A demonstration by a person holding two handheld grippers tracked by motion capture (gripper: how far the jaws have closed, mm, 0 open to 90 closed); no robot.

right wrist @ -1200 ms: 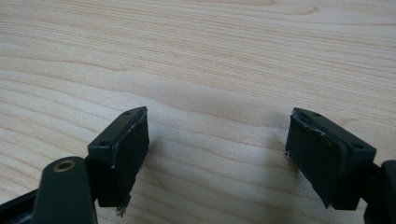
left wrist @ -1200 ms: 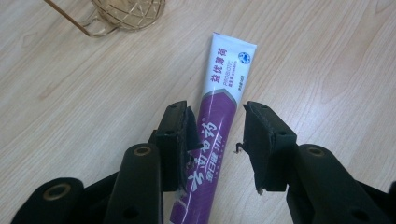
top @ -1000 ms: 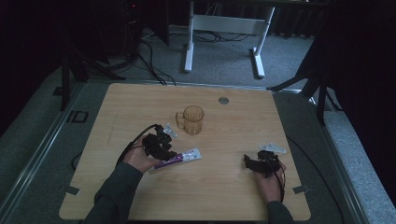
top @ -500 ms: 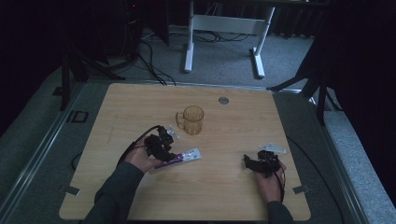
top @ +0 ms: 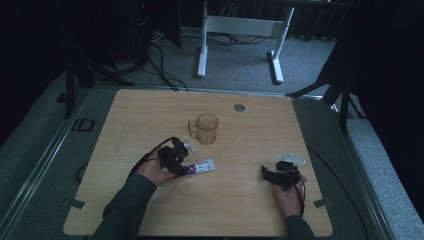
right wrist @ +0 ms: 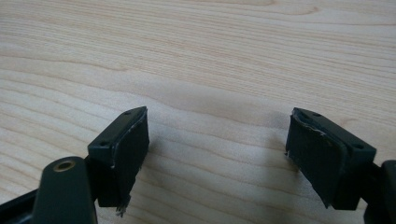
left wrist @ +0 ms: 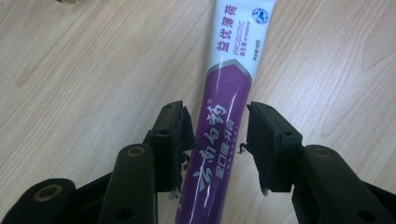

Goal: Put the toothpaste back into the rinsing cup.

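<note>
A purple and white toothpaste tube (left wrist: pixel 224 116) lies flat on the wooden table (top: pixel 150 115), just below the middle (top: pixel 200 166). My left gripper (left wrist: pixel 217 121) straddles the tube's purple part. Its jaws have just been opening, and a thin gap shows on each side, so the pads do not press on it. From above, the left gripper (top: pixel 175 159) sits at the tube's left end. My right gripper (right wrist: pixel 217 135) stands open over bare wood, low at the table's right (top: pixel 280 175), with nothing between its pads.
A clear amber mug (top: pixel 206 128) with a handle stands just beyond the left gripper, near the table's middle. A round grey grommet (top: pixel 239 107) sits near the far edge. Beyond the table, white frame legs (top: pixel 240 30) and cables lie on the floor.
</note>
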